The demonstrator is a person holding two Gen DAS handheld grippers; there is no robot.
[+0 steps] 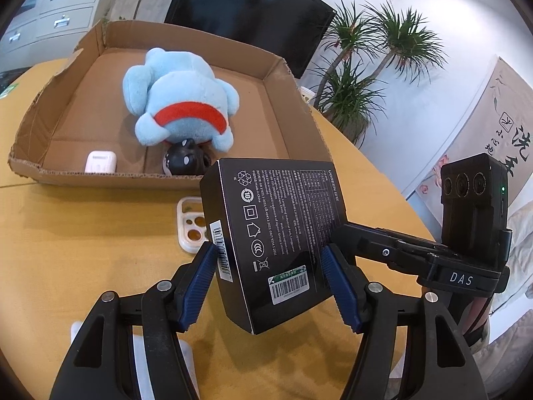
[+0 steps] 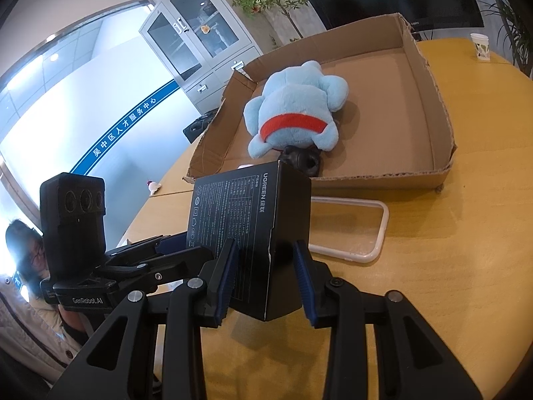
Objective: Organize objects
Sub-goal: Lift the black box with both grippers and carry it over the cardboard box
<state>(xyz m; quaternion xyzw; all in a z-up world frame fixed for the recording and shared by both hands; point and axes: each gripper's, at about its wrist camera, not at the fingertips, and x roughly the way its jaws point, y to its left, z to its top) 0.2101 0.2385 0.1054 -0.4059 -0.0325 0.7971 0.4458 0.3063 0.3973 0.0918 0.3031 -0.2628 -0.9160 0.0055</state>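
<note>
A black UGREEN box [image 1: 276, 233] is held above the yellow table, tilted, between both grippers. My left gripper [image 1: 269, 260] is shut on its two long sides. My right gripper [image 2: 266, 250] is shut on the same box [image 2: 250, 226] across a corner at its other end. Behind it stands a shallow cardboard tray [image 1: 293, 106] that holds a blue plush toy [image 1: 180, 96], a small white case [image 1: 100, 161] and a black round toy [image 1: 186, 161]. The tray [image 2: 429, 93] and the plush [image 2: 296, 106] also show in the right wrist view.
A clear phone case with a white rim [image 2: 349, 230] lies on the table in front of the tray; its camera end [image 1: 191, 223] shows under the box. A paper cup [image 2: 479, 46] stands at the table's far edge. Potted plants [image 1: 359, 76] and a dark screen stand behind.
</note>
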